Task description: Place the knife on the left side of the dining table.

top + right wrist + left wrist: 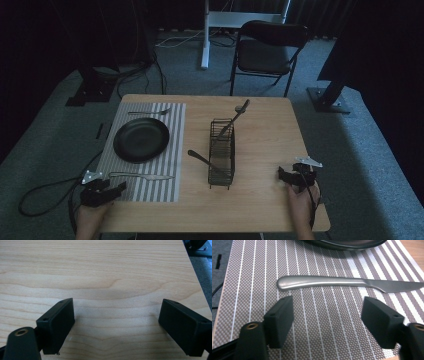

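A striped placemat [142, 150] lies on the left half of the wooden table [260, 135] and carries a black plate [141, 139]. A fork [148, 112] rests on the mat beyond the plate. On the near side of the plate lies a steel knife [142, 176] [337, 283]. My left gripper [114, 188] [328, 307] hovers open just short of the knife's handle, with nothing between its fingers. My right gripper [294, 175] [117, 307] stands open over bare wood at the right, holding nothing.
A black wire cutlery caddy [222, 152] stands mid-table. One utensil [235, 117] pokes out of its far end, and another [199, 157] leans out of its left side. A folding chair [267, 50] is beyond the table. The plate's rim [347, 243] is just past the knife.
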Demonstrator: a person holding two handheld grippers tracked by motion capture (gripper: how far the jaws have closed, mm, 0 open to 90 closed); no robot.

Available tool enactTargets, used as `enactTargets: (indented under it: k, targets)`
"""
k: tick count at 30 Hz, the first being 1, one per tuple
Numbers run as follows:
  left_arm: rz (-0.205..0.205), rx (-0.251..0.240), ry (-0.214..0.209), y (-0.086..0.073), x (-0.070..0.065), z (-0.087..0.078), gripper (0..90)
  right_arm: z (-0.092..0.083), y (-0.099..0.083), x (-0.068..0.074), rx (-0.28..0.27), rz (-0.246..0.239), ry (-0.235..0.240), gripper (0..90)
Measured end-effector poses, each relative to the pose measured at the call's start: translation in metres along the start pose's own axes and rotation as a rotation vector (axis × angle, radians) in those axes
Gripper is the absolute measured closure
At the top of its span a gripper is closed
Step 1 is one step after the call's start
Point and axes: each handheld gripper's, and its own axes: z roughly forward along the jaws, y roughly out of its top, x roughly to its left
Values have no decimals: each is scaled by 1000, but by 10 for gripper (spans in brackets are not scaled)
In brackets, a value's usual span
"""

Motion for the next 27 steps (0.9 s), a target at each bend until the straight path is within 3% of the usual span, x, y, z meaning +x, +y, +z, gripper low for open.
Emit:
enactTargets:
  k: [6, 9, 12, 15, 16, 17, 19, 20, 21, 27]
  targets:
    - [22, -2, 38, -5, -4, -3, 2, 0, 0, 0, 0, 0, 0, 124]
    - [19, -7, 50, -7, -4, -3, 2, 0, 0, 0, 0, 0, 0, 124]
    - [14, -53, 105, -11, -5, -4, 1, 0, 0, 0, 0, 0, 0, 124]
    - [9, -71, 129, -13, -5, -4, 1, 0, 0, 0, 0, 0, 0, 124]
    - [6, -85, 189, -15, -5, -4, 1, 0, 0, 0, 0, 0, 0, 124]
    - [12, -89, 224, -16, -6, -4, 1, 0, 0, 0, 0, 0, 0, 124]
    - [12, -89, 224, -16, -6, -4, 1, 0, 0, 0, 0, 0, 0, 124]
    - [29, -94, 273, -17, -8, -4, 1, 0, 0, 0, 0, 0, 0, 124]
    - [27, -90, 287, -18, -8, -3, 2, 0, 0, 0, 0, 0, 0, 124]
    - [35, -90, 305, -19, -8, -2, 2, 0, 0, 0, 0, 0, 0, 124]
